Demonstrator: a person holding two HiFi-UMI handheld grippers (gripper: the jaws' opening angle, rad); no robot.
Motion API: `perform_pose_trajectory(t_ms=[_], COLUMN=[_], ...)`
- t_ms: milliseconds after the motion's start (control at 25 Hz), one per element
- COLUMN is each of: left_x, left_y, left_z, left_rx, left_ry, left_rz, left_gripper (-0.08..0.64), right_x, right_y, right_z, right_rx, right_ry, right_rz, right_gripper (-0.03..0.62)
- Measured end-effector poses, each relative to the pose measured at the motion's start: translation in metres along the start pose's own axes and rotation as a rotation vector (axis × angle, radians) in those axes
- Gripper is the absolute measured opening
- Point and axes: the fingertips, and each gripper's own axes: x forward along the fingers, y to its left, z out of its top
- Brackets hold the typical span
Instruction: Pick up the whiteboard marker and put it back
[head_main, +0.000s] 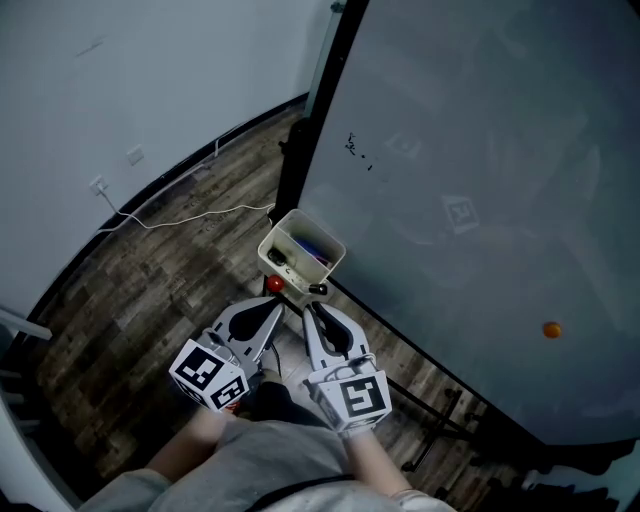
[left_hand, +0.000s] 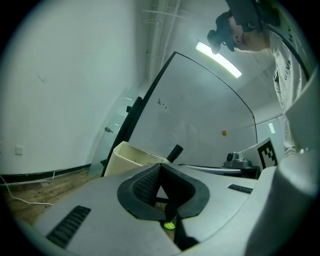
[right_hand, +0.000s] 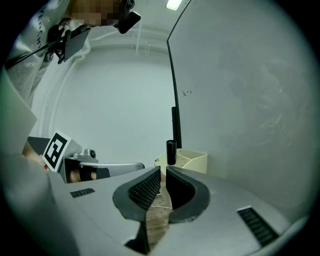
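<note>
Wood floor (head_main: 150, 290), whiteboard (head_main: 480, 180); left gripper (left_hand: 160, 168) fingers together, right gripper (right_hand: 163, 172) fingers barely apart.

We carry two light-grey moulded-plastic grippers, the left gripper (head_main: 277, 308) & the right gripper (head_main: 312, 310); each w/ black ribbed rubber pads (left_hand: 145, 185), slotted vents (right_hand: 256, 224) and a white cube w/ black square markers (head_main: 358, 397); we wear a light grey top (head_main: 270, 460).

— How does the person hold the two grippers?
— Low in front of the body, side by side, both pointing forward. The left gripper (head_main: 274, 300) has its jaws together, with the tips touching.
— And the right gripper (head_main: 312, 306)?
— Its jaws stand a little apart, with only a thin slit between them and nothing in it.
</note>
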Motion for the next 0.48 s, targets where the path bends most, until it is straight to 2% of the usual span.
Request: perform_pose_trajectory(t_ms=[80,160,280,480], left_x=[0.005,0.009,0.013,0.018], left_y=[0.002,0.005,0.009,0.015], left_z=[0.001,-0.001,-0.004,-0.01], left_rx=[-0.002,-0.006,-0.01,-0.03], left_ry=[-0.002,-0.001,0.006,0.014], left_rz=[-0.003,-0.002,0.001,0.005], left_gripper=[0.011,0.011,0.011,0.011], right_x=[0.002,0.005,0.009,0.019], right_y=[-0.005,-0.009,-0.014,-0.019], right_z=[0.0,0.0,0.002,0.007], right_rx=[0.008,0.016,0.001,-0.002], right_ry=[-0.005,0.0,0.026,-0.018], right_rz=[0.001,0.004,0.002,0.024], right_gripper=[0.033,0.109,0.114,0.114])
